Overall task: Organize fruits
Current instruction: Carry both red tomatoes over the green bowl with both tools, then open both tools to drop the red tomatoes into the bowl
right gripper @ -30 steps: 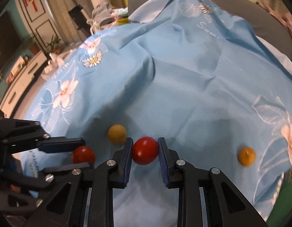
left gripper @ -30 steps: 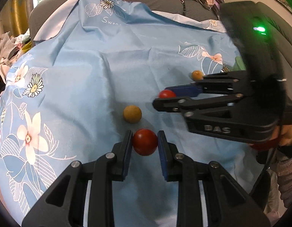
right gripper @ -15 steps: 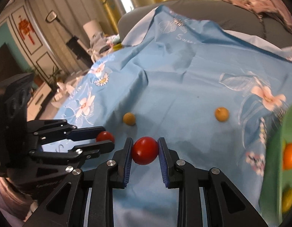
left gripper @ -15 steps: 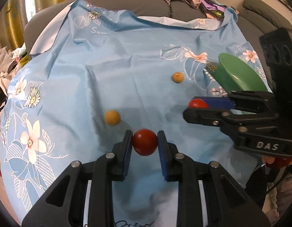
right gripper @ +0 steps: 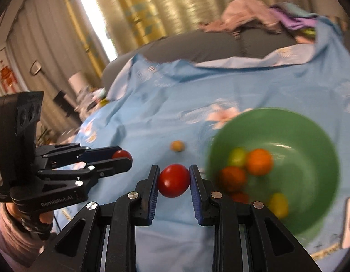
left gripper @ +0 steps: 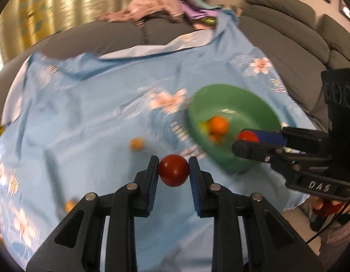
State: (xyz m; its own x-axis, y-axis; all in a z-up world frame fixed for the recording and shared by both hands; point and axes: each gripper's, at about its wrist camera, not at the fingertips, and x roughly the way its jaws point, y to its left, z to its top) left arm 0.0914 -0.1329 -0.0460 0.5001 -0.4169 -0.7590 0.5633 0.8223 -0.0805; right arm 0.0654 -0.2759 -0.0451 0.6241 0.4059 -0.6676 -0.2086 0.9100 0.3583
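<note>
A red fruit is clamped in the left gripper, another in the right gripper; both are being carried toward the green bowl. Next, each must be brought over the bowl, apparently holding several fruits despite blur, and released.

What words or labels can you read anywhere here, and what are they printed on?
"DAS": on the side of the right gripper, seen from the left wrist.
"GenRobot.AI": on the side of the left gripper, seen from the right wrist.
Pale script on the blue cloth: too blurred to read.
Red wall ornament: too blurred to read.
</note>
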